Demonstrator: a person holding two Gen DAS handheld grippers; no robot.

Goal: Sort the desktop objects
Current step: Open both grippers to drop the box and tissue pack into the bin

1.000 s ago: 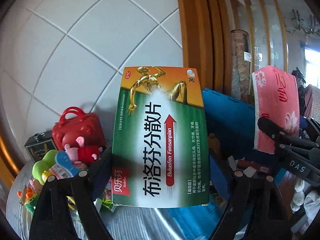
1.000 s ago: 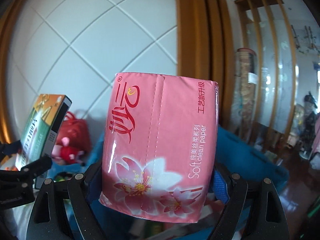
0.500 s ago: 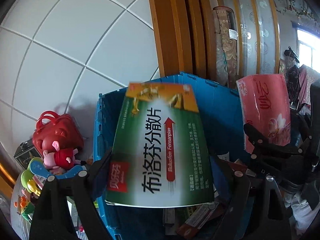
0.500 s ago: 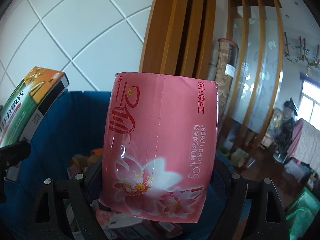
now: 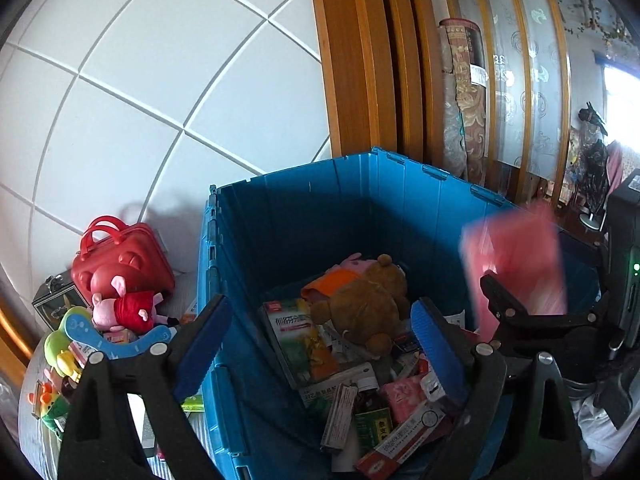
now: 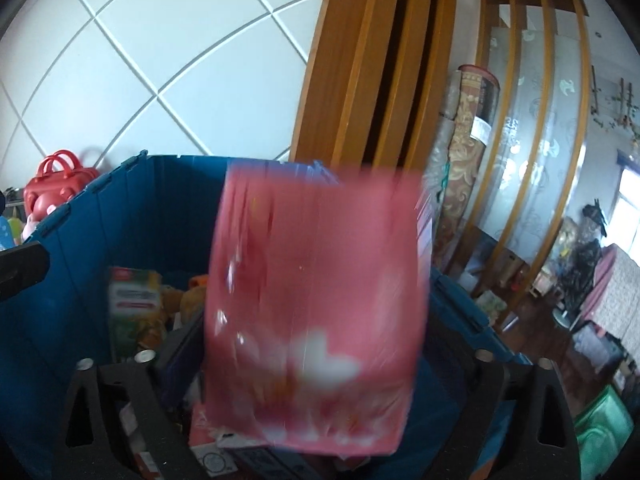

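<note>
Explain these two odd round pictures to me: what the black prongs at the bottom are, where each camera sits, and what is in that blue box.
No robot here: a person carries one pair of hand-held tongs in each hand, and a wide-angle camera on each looks forward along its two black fingers.

The left view shows the left tongs open and empty, their jaws having just widened, above a blue plastic crate. In the crate lie a green and orange medicine box, a brown plush bear and many small packets. Left of the crate sit a red toy suitcase and a pink plush pig.

The right view shows the right tongs, which have also just opened. The pink plastic tissue pack between them is blurred, apparently dropping into the crate; whether the pads touch it is unclear.
</note>
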